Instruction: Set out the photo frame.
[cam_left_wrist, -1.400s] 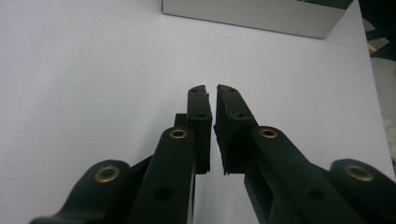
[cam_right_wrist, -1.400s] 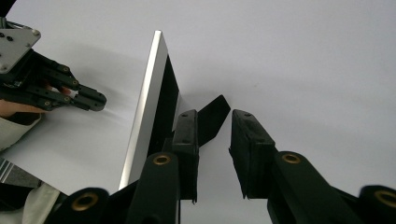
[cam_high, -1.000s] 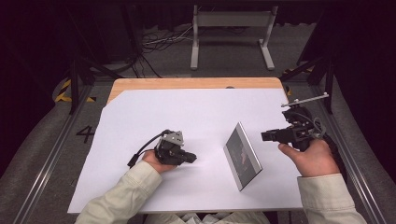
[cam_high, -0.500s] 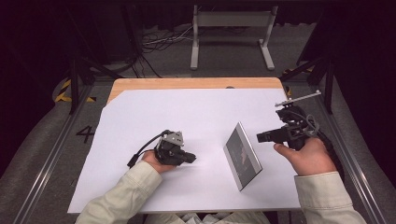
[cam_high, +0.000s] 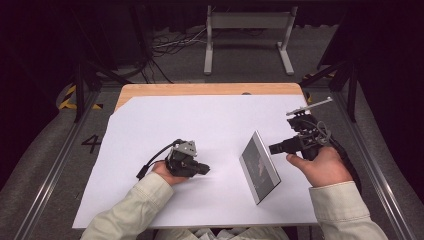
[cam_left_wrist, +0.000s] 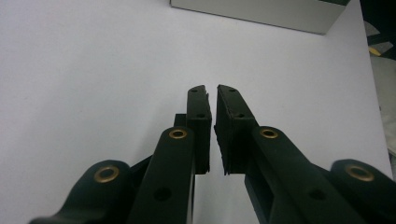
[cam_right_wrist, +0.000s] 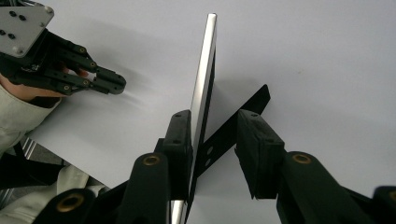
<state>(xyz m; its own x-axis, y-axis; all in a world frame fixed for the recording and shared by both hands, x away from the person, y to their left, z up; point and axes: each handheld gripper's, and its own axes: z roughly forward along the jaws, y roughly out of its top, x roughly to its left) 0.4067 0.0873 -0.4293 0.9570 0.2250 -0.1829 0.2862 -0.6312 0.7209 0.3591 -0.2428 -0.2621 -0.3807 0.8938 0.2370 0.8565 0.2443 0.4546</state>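
Note:
A silver-edged picture frame (cam_high: 259, 165) stands tilted on the white sheet (cam_high: 200, 120), propped by a black strut (cam_right_wrist: 243, 112) behind it. My right gripper (cam_high: 272, 148) reaches it from the right. In the right gripper view its jaws have just been opening around the frame's edge (cam_right_wrist: 205, 70). The left pad lies against the frame and the right pad stands clear, so my right gripper (cam_right_wrist: 215, 116) is open. My left gripper (cam_high: 206, 169) rests on the sheet left of the frame, pointing at it. Its jaws (cam_left_wrist: 211, 89) are shut to a thin slit with nothing between them.
A wooden table edge (cam_high: 210, 89) shows beyond the sheet. A metal stand (cam_high: 248, 30) and cables lie on the floor behind. Rails run along both sides of the table. The frame's base (cam_left_wrist: 261, 11) sits ahead of the left gripper.
The right gripper has shifted a little to the left, closer against the frame. The frame stays standing and the left hand has not moved.

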